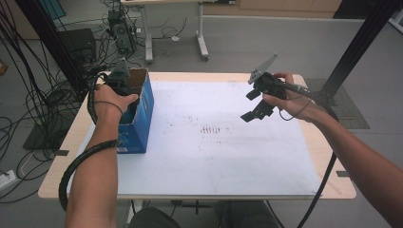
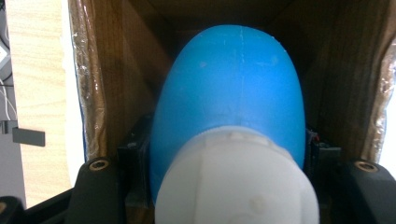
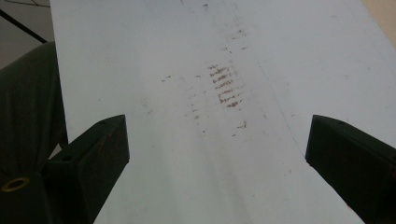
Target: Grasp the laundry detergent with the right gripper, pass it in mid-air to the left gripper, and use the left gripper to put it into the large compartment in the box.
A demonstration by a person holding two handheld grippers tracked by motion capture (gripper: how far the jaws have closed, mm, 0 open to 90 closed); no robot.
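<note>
A blue bottle [image 2: 229, 88] with a white cap [image 2: 236, 182] sits between the jaws of my left gripper [image 2: 229, 158], which is shut on it. The bottle hangs inside a blue cardboard box [image 1: 140, 118], whose brown inner walls [image 2: 116, 70] surround it. In the high view my left gripper [image 1: 119, 78] dips into the box's open top at the table's left. My right gripper [image 1: 254, 104] is held above the right half of the white mat [image 1: 214, 156], open, with nothing between its jaws [image 3: 217, 140].
Brown smudges [image 1: 211, 129] mark the middle of the mat. Bare wooden table [image 1: 62, 156] shows around the mat. Cables [image 1: 33, 104] lie on the floor to the left, and a black frame post [image 1: 351, 52] rises at the right. Desk legs [image 1: 202, 38] stand beyond the table.
</note>
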